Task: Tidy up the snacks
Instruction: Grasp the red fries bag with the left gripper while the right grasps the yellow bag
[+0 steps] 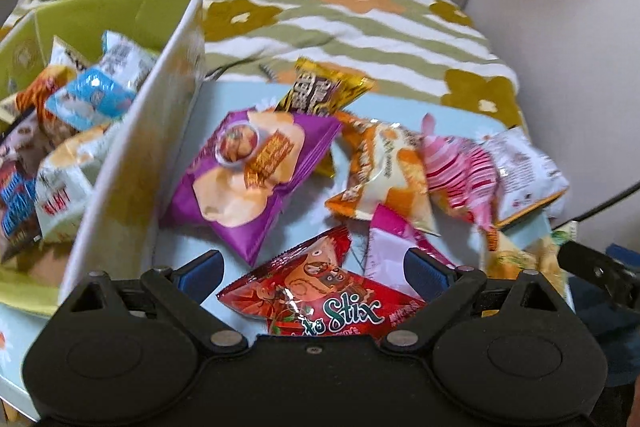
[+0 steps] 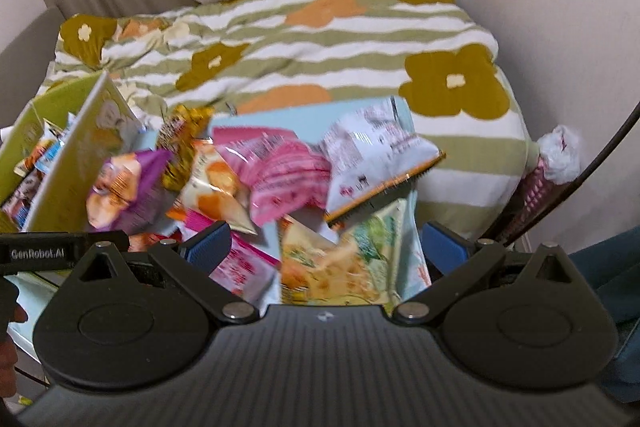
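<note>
Loose snack packets lie on a light blue table [image 1: 240,95]. My left gripper [image 1: 316,269] is open, low over a red Stix packet [image 1: 320,303] that lies between its blue pads [image 1: 202,269] without being gripped. Beyond it are a purple chip bag [image 1: 248,167], a gold packet [image 1: 320,91], an orange-white packet [image 1: 380,167], a pink striped packet [image 1: 460,167] and a white packet [image 1: 524,167]. My right gripper [image 2: 326,247] is open over a green-yellow packet [image 2: 352,259], with the pink striped packet [image 2: 288,175] and the white packet [image 2: 376,155] just ahead.
A green box [image 1: 120,15] at the left holds several packets, and its pale flap [image 1: 132,163] stands up beside the purple bag. A flowered striped blanket [image 2: 320,59] on a bed lies behind the table. Curtains and a wall close the back. A dark cable [image 2: 600,163] runs at the right.
</note>
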A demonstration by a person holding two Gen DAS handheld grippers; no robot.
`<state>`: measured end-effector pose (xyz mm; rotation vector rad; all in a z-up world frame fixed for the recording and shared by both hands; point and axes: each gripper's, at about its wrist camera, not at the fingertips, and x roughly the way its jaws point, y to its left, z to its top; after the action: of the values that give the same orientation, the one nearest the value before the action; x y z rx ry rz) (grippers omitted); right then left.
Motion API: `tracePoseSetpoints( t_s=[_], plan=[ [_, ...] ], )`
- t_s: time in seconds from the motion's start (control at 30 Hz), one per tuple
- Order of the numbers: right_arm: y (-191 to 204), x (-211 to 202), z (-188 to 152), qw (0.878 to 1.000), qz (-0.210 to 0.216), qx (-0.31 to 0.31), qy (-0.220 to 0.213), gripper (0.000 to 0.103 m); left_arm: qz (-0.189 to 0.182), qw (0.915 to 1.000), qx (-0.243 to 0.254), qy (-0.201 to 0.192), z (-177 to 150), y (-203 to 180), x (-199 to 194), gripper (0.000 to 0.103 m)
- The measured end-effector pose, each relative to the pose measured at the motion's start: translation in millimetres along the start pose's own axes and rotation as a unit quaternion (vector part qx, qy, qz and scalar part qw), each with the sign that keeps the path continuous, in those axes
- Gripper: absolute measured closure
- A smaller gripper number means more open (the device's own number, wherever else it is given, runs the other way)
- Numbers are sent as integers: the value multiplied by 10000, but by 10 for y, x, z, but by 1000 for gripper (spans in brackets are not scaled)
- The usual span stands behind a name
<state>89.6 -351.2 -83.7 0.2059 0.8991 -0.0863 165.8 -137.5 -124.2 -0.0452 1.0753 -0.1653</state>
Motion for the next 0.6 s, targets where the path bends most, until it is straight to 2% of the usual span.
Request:
tracePoseSetpoints(
  t_s=[0.23,0.47,0.6],
  plan=[
    [-130,224,-95,9998,124,6,143,0,248,9990,-327,179,-113,50,230,6],
    [-147,376,-170,9994,176,-84,285,0,225,9969,-622,414,-297,150,330,8],
    [-137,415,-198,9993,184,-135,308,0,148,9961,-665,568,-382,183,387,20]
  ],
)
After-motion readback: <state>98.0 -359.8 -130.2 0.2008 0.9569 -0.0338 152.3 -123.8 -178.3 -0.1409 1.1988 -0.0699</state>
